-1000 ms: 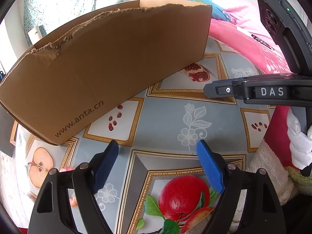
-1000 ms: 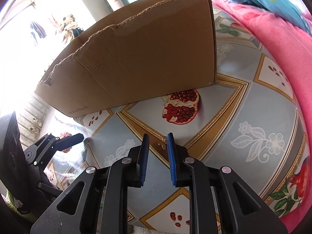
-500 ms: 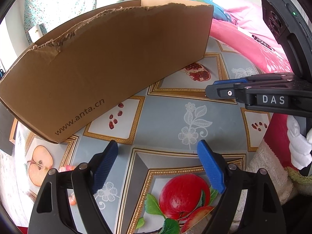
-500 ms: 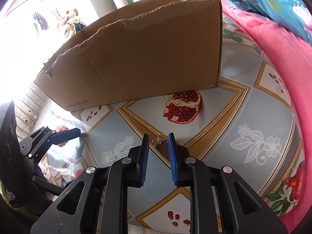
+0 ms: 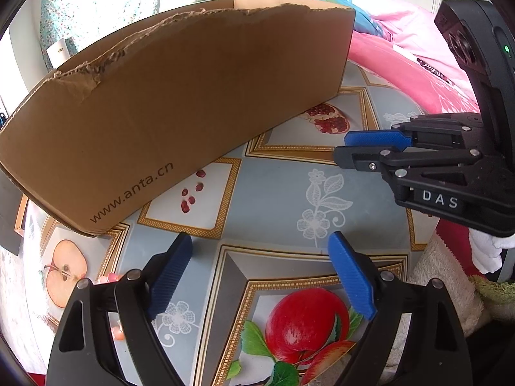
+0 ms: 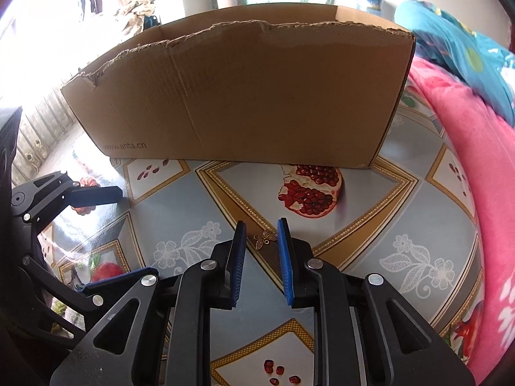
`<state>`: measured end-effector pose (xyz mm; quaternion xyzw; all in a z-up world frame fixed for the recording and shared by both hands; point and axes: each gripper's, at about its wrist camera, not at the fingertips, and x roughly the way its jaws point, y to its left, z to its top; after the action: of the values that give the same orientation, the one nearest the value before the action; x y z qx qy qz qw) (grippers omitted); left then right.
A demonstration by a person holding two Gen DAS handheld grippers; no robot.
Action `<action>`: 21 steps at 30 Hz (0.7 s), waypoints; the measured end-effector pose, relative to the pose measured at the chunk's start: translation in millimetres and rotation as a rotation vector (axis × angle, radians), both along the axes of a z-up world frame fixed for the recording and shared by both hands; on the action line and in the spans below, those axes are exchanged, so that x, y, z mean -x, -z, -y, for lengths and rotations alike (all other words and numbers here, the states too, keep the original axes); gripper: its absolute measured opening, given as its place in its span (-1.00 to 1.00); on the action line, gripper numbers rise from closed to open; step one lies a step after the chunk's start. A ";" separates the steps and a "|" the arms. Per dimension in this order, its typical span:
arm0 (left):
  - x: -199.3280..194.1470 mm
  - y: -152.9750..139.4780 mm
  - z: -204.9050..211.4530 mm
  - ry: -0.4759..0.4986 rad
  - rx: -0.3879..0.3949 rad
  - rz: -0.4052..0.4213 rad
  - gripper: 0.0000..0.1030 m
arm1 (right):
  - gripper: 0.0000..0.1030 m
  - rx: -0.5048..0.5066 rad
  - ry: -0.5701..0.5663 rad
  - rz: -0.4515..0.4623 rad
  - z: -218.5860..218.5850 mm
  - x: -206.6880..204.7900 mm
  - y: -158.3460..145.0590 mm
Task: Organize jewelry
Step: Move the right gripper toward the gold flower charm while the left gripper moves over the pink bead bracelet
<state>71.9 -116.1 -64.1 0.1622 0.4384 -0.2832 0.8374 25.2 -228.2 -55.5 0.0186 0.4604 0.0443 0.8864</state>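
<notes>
Fruit-print tablecloth (image 6: 199, 189), right gripper (image 6: 261, 234) now rolled, narrowly apart around butterfly charm (image 6: 264, 239); left gripper (image 5: 259, 251) opening wider, empty.

Strong daylight enters from the upper left and overexposes that corner; centres are sharp, while fisheye edges bend and darken.

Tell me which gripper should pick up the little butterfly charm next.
Right. The right gripper already points at the butterfly charm, which shows between its narrowly parted tips. The left gripper is opening wide over bare tablecloth, with nothing between its pads.
</notes>
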 end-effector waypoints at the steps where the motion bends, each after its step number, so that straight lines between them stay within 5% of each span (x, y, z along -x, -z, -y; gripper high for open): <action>1: 0.3 0.0 -0.1 -0.001 0.000 0.000 0.64 | -0.62 0.031 -0.008 0.009 -8.9 3.6 0.0; 6: -0.3 0.2 -0.5 -0.002 0.001 0.001 0.65 | -0.78 0.056 -0.010 0.016 -18.6 5.8 -0.7; 21: 3.3 -10.3 -8.9 -0.011 0.041 0.031 0.65 | -0.78 0.005 0.018 0.014 -17.5 32.3 -1.7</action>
<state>68.6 -107.2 -53.8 0.1470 0.4202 -0.2852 0.8488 -7.1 -210.7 -53.8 0.0203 0.4540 0.0352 0.8901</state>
